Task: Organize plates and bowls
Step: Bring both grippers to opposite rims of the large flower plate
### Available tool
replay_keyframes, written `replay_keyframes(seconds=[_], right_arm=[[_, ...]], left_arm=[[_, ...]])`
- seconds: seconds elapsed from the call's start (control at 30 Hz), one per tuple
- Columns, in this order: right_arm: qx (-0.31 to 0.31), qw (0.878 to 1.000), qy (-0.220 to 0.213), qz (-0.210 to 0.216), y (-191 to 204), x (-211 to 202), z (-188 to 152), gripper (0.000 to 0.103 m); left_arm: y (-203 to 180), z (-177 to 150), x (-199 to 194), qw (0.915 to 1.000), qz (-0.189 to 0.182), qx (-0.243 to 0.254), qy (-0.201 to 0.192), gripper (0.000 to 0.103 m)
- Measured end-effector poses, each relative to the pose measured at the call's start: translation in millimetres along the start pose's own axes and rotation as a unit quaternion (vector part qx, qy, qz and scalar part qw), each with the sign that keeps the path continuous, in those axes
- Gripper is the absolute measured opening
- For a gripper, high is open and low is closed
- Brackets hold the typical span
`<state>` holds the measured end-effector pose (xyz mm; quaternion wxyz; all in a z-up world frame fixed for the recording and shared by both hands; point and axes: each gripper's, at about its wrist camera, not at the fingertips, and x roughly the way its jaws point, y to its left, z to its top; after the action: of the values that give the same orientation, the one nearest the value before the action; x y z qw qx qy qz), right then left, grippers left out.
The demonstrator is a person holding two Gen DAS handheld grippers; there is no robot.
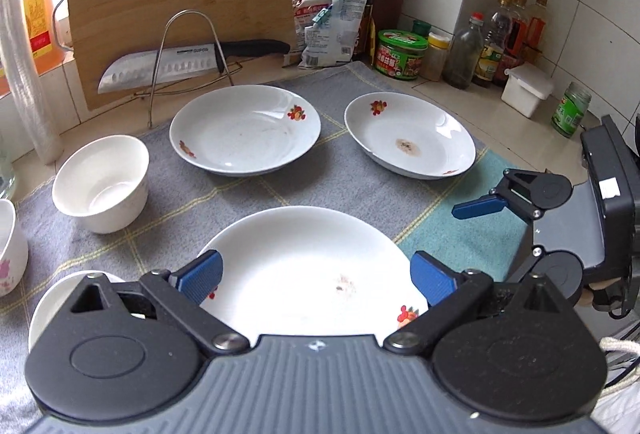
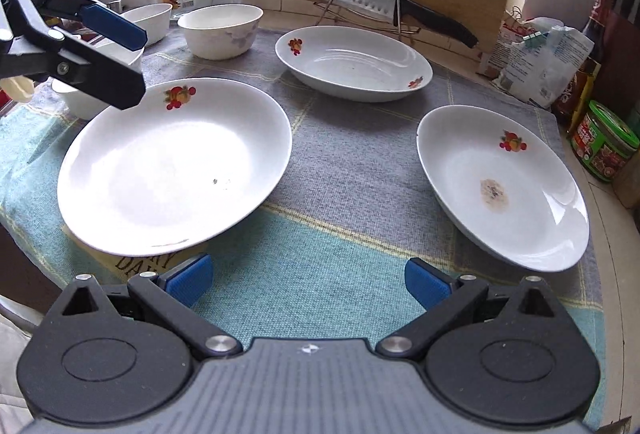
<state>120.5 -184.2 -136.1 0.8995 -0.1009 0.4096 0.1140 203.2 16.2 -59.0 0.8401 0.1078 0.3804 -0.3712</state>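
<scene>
Both tools are spread and empty, the left tool (image 1: 316,276) over the near plate (image 1: 308,270) on the desk, so probably gathering begins; next it must pinch that rim.

Plates: white, red-and-orange fruit motifs on rims; near plate (image 1: 304,274), far plate (image 1: 245,130), right plate (image 1: 410,134), the last with a brown stain at centre. Bowl (image 1: 102,184): plain white. Second bowl (image 1: 12,246): white, pink flower print. Cloth (image 2: 352,162): grey and teal blocks, pale yellow grid lines. Finger pads (image 1: 202,274): blue, ribbed; gripper bodies black and grey. Board (image 1: 180,6): tan bamboo. Knife (image 1: 160,68): steel blade, black handle.
</scene>
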Motion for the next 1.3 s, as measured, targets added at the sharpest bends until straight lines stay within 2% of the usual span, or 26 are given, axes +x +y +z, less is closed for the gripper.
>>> replay_keyframes(seconds=[0.43, 0.6, 0.7, 0.83, 0.97, 1.07, 1.3], right_arm=[[-0.068, 0.995, -0.009, 0.073, -9, 15, 6, 0.103], [-0.118, 0.988, -0.018, 0.097, -1, 15, 8, 0.103], [-0.156, 0.981, -0.02, 0.112, 4, 16, 11, 0.103], [-0.198, 0.971, -0.013, 0.135, 4, 18, 18, 0.103], [-0.239, 0.959, 0.002, 0.152, -2, 23, 24, 0.103], [-0.247, 0.954, 0.01, 0.171, -6, 29, 28, 0.103], [-0.26, 0.941, 0.023, 0.216, -2, 40, 28, 0.103]], left_arm=[[8, -19, 3, 0.9956, 0.044, -0.052, 0.063, 0.1], [11, -28, -2, 0.9928, 0.061, -0.054, 0.088, 0.099], [13, -34, -6, 0.9919, 0.056, -0.055, 0.099, 0.099], [14, -44, -11, 0.992, 0.045, -0.042, 0.11, 0.1], [11, -59, -9, 0.9898, 0.043, 0.002, 0.136, 0.1], [8, -67, -2, 0.9879, 0.052, 0.036, 0.141, 0.1], [14, -77, 13, 0.9865, 0.052, 0.064, 0.141, 0.099]])
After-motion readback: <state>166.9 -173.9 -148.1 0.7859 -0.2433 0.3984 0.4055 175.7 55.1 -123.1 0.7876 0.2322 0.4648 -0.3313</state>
